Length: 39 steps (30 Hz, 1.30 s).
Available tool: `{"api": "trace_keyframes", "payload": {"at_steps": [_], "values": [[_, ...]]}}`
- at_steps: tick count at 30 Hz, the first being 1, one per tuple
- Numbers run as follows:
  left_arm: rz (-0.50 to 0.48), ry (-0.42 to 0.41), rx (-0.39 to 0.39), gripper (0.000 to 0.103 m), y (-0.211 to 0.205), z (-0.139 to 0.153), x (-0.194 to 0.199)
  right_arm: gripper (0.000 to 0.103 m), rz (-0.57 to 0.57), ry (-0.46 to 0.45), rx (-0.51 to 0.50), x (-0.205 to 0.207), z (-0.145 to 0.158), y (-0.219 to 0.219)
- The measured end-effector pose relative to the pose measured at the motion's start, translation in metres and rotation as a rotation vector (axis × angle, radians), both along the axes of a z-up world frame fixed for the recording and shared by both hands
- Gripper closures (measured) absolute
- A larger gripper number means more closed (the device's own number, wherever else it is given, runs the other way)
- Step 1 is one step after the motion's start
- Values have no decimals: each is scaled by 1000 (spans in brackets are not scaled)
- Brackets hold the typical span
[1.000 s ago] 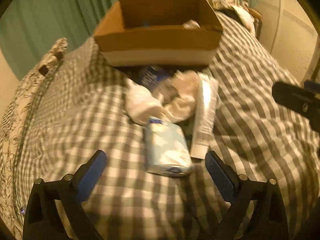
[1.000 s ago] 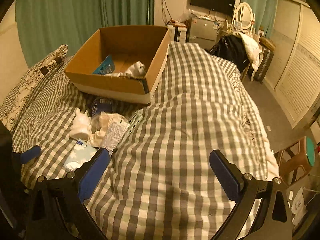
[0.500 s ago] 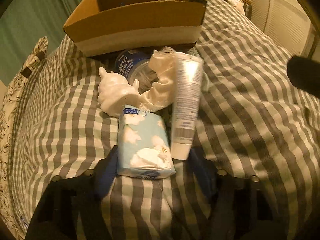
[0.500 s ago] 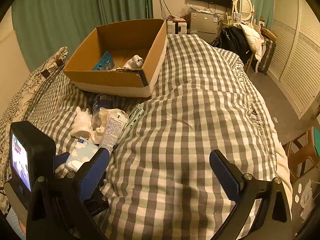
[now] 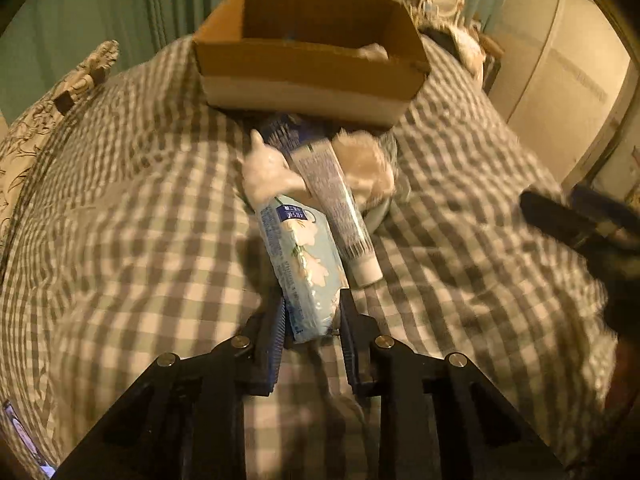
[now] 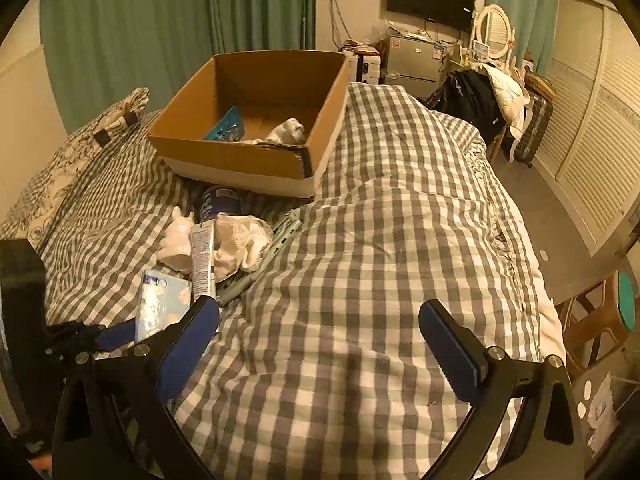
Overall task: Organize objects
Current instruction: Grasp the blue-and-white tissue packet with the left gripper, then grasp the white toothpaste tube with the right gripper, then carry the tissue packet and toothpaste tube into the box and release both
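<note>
The left gripper (image 5: 312,316) is pinching a pale-blue soft tissue pack (image 5: 302,264), seemingly lifting it toward the open brown cardboard box (image 5: 308,60); the right gripper (image 6: 320,344) is hovering, fingers spread.

Grey-checked bedspread (image 6: 400,240), pale-blue flowered tissue pack (image 5: 304,264)

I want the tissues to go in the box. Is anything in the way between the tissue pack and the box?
Yes. The left gripper is shut on the tissue pack, and a small pile lies between it and the cardboard box: a white tube, a white figurine, crumpled cloth and a dark blue bottle. Lifting over them looks easiest.
</note>
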State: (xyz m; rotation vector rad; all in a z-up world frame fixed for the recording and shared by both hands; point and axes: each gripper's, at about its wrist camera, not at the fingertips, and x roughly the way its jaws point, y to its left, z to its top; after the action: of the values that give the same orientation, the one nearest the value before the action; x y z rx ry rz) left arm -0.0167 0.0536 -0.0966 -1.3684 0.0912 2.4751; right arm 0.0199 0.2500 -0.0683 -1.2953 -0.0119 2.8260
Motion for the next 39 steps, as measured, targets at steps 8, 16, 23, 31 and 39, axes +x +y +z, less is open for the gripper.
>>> {"api": "trace_keyframes", "payload": {"at_steps": [8,16,23,31,39], "values": [[79,86,41,78,-44,33,-9,3,96,-73,40,-23,-22,-39],[117,73,72,78,-70,29,-28,15,191,-210,79,-71,-69,-88],[124,64,94,78,-79,26,-33,60,223,-285,92,-89,-94,-110],[105,39,149,78,-75,30,-20,79,214,-167,105,-64,-68,-106],[81,77,183,78,-63,56,-2,79,220,-80,63,-29,-20,-96]]}}
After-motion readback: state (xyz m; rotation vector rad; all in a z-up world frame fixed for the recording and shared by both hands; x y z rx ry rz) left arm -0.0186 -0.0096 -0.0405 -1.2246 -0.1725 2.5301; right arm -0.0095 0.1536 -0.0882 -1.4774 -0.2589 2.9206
